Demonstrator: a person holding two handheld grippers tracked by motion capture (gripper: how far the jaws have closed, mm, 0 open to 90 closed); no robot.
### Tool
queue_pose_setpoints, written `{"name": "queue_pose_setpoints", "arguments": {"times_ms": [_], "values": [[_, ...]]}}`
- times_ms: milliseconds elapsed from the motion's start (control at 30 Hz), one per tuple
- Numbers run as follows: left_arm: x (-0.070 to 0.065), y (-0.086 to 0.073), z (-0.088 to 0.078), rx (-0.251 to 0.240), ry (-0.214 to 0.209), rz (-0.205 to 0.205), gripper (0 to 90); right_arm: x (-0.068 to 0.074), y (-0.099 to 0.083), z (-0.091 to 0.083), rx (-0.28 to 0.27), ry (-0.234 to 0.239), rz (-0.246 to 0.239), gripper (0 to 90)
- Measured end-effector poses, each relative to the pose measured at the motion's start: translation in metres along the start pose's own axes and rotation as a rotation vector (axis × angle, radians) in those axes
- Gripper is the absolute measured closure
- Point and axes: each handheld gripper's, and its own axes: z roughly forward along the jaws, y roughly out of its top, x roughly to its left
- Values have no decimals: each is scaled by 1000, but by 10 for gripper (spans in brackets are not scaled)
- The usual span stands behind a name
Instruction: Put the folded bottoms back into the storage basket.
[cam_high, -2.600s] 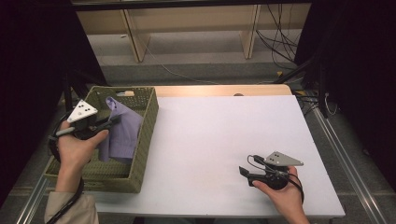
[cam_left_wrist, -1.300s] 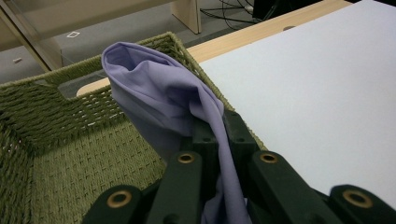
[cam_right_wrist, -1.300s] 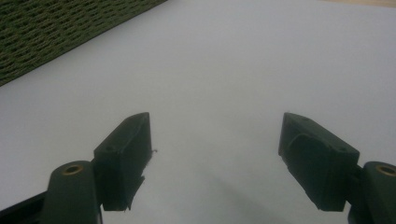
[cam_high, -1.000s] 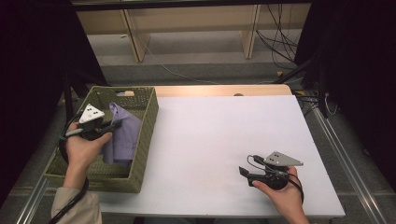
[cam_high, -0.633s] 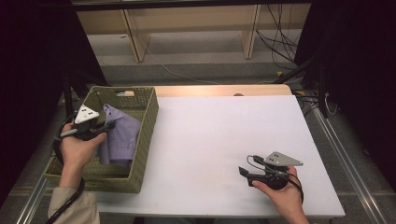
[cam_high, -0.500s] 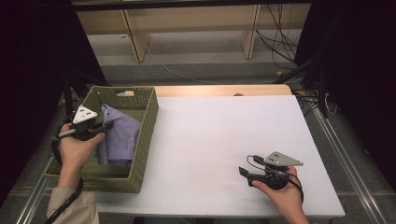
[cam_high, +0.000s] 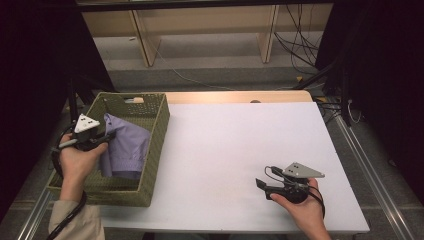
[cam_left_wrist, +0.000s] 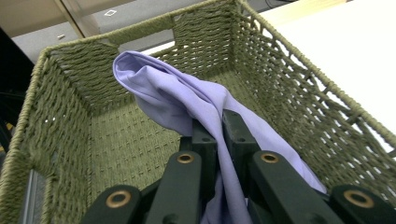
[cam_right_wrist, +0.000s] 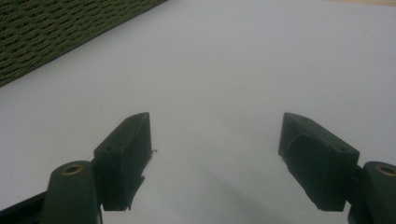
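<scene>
- The left hand (cam_high: 77, 162) comes in from the bottom left of the high view, forearm rising at a slight slant, fist wrapped round the left gripper (cam_high: 107, 135) over the near left part of the woven basket (cam_high: 159, 131).
- That gripper points toward the right across the basket's inside, its grey three-cornered plate facing up.
- In the left gripper view its jaws are pressed together on a fold of the lilac cloth (cam_left_wrist: 187, 100), pinching it between the pads; the cloth bunches up above the jaws and drapes down past them.
- The lilac cloth (cam_high: 127, 147) lies inside the basket, against its right wall, one end lifted at the gripper.
- The basket stands at the left edge of the white tabletop (cam_high: 235, 145).
- The right hand (cam_high: 305, 207) comes in from the bottom right, holding the right gripper (cam_high: 261, 184) low over the tabletop, pointing left.
- In the right gripper view the right gripper (cam_right_wrist: 215, 158) has its jaws spread wide with bare tabletop between them, well apart from the basket.
</scene>
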Motion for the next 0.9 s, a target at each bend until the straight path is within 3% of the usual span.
{"name": "queue_pose_setpoints", "arguments": {"times_ms": [467,900], "values": [[9,-6,1,25,44,1,844,0,0,0,1,0,0,265],[13,-9,2,39,61,-5,844,0,0,0,-1,1,2,264]]}}
